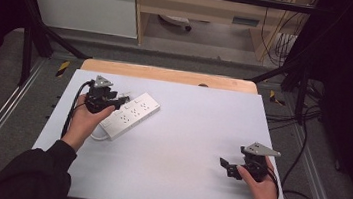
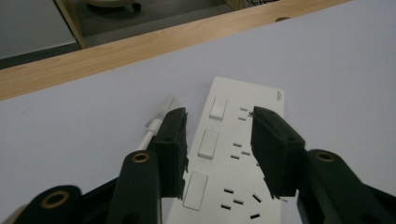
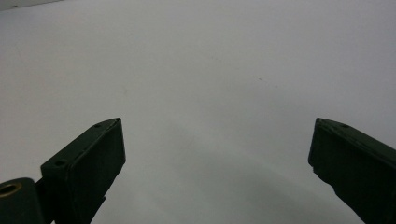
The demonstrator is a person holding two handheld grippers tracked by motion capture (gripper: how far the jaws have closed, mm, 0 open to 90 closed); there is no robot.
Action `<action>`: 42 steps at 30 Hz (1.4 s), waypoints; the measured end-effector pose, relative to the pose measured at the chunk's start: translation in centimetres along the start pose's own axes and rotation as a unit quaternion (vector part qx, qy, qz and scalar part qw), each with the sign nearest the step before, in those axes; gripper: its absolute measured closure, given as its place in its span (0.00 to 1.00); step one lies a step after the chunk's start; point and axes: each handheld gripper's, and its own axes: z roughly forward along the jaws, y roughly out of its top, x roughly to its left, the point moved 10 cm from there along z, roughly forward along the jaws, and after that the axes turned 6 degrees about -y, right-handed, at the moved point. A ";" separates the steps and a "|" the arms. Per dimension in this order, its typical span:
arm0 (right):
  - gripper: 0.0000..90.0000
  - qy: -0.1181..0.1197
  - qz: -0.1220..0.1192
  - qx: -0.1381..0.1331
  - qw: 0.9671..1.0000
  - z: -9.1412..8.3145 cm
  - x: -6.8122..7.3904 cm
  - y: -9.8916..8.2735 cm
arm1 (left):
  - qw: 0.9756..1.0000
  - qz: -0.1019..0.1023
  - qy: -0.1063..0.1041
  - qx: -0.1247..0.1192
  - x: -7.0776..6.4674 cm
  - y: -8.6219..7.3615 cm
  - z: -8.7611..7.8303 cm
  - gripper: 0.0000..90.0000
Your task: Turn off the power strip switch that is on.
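High view: a white power strip (image 1: 131, 114) is seen lying flat and slantwise on the left half of the pale table sheet (image 1: 191, 131), its far end turned toward the table's middle and its white cable (image 1: 96, 136) leaving the near end. The left gripper (image 1: 114, 101) is held over the strip's near half, trailing its black lead back past the person's left hand (image 1: 84, 119). In the left gripper view, the strip (image 2: 233, 158) is found directly beneath and between the two black jaws, which are partly closed to a moderate gap; the left jaw is set over the strip's left edge beside the cable's strain relief (image 2: 159, 122), the right jaw over the socket rows near the right edge. Whether the pads press on the strip's sides cannot be told; a gap appears on each side. The right gripper (image 1: 225, 166) is held by the right hand (image 1: 261, 189) low over the bare sheet, well apart from the strip, and in the right gripper view (image 3: 217, 154) its jaws are seen spread wide with nothing between them.
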 end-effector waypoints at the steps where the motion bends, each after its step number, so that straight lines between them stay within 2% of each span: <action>1: 0.05 0.000 0.000 0.000 1.000 0.0 0.0 0.0 | 1.000 -0.004 -0.001 0.004 0.0 -0.1 0.1 0.66; 3: 0.05 -0.001 0.001 -0.003 1.000 0.0 0.0 0.1 | 1.000 -0.002 0.003 0.007 0.0 -0.2 0.3 0.70; 11: 0.05 0.000 -0.001 -0.002 1.000 0.0 0.0 0.1 | 1.000 0.004 -0.004 0.019 -0.1 -0.6 1.1 0.81; 22: 0.05 0.000 -0.001 -0.001 1.000 0.0 0.0 0.0 | 0.999 0.006 -0.005 0.036 0.0 -1.5 2.3 0.90; 27: 0.05 0.001 -0.002 -0.003 1.000 0.0 0.1 0.1 | 1.000 -0.006 0.000 0.027 0.6 -1.4 2.5 0.95; 34: 0.05 0.001 -0.003 -0.002 1.000 0.0 0.2 0.1 | 0.999 -0.014 -0.001 0.035 1.0 -1.8 2.6 1.00; 42: 0.05 0.001 -0.002 -0.003 1.000 0.0 0.2 0.1 | 0.999 -0.020 -0.005 0.044 1.3 -2.2 2.7 1.00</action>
